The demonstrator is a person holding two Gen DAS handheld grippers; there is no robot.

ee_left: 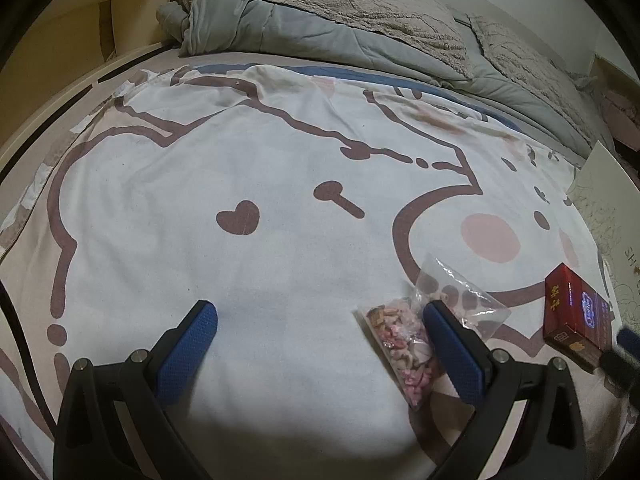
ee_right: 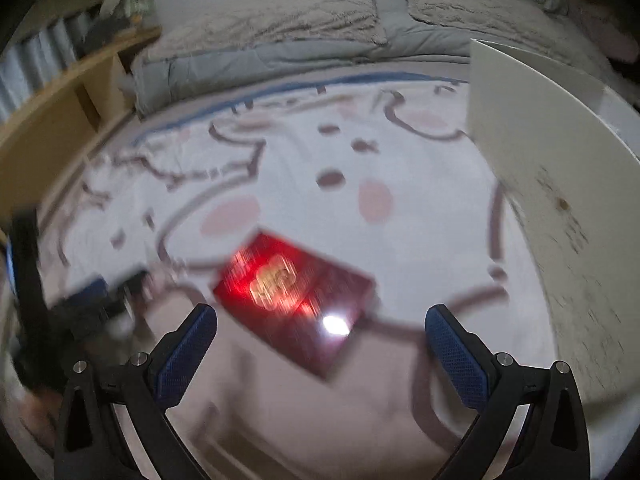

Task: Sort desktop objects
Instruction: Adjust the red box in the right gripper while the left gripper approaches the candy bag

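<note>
A clear plastic bag of pink and brown bits (ee_left: 404, 336) lies on the cartoon-print bedsheet (ee_left: 260, 272), just inside the right finger of my left gripper (ee_left: 320, 318), which is open and holds nothing. To its right lies a dark red box (ee_left: 576, 320). The right wrist view is blurred. There the same red box (ee_right: 292, 300) lies flat between and just ahead of the fingers of my right gripper (ee_right: 320, 320), which is open. The left gripper (ee_right: 92, 304) shows as a dark smear at the left edge.
A white paper bag stands at the right edge (ee_left: 608, 216) and looms close on the right (ee_right: 552, 184). Grey quilts and fleece blankets (ee_left: 340, 28) are piled at the far end of the bed. A wooden shelf (ee_left: 80, 24) runs along the left.
</note>
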